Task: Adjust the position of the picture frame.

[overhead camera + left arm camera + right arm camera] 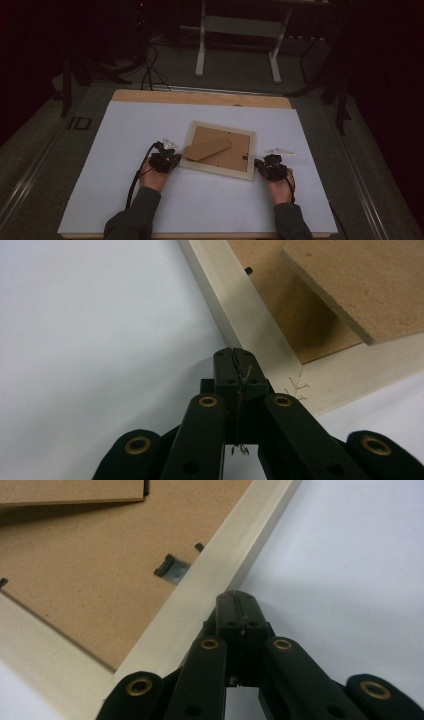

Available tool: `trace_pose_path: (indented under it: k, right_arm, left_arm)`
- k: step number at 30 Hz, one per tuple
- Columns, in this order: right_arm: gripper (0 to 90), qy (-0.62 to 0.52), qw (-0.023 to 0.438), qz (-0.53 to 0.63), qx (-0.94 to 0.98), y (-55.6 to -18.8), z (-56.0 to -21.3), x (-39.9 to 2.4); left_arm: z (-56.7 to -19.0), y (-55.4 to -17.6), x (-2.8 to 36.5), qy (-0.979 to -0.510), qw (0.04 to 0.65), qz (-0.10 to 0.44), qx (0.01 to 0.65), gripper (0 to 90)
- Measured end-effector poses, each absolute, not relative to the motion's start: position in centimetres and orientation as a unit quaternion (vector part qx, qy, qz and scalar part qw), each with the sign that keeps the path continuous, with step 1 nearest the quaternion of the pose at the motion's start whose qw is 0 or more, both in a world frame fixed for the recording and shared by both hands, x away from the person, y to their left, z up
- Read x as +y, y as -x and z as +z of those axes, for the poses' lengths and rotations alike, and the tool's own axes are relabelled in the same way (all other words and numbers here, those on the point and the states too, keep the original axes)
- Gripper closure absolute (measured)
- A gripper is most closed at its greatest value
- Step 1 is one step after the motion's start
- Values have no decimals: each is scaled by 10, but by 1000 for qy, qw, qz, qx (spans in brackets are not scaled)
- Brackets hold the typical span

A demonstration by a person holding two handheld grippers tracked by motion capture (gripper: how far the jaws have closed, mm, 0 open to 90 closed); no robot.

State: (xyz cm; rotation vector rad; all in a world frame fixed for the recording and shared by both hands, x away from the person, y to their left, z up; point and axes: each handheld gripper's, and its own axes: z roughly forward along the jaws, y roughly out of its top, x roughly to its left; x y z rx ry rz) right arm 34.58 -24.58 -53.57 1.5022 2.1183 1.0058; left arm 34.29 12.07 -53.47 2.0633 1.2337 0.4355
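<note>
In the middle of the white table (125, 150) lies our picture frame (218, 171), face down. It looks light and stiff, maybe glass inside. Our left gripper (233, 354) and right gripper (235, 597), both closed and empty, touch its wooden sides, the best place to hold.

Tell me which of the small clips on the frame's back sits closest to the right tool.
The bent metal clip at the inner edge of the picture frame, just ahead of the right tool; the others are farther.

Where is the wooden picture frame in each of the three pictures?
High view: the picture frame lies face down mid-table, between both grippers.
Left gripper view: its pale rim runs top centre to lower right.
Right gripper view: it fills the left half, rim diagonal.
Shared landmark: the brown stand flap.
</note>
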Motion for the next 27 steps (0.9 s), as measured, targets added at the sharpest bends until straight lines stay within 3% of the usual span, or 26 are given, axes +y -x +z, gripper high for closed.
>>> trace_pose_path:
  k: [15, 27]
  right_arm:
    - [900, -514, 191, 349, 760, -350, -536, -233]
    - [900, -492, 173, 349, 779, -355, -533, -223]
  left_arm:
    - [-536, -314, 130, -782, 350, 166, 488, 900]
    - [-537, -302, 137, -782, 334, 188, 492, 900]
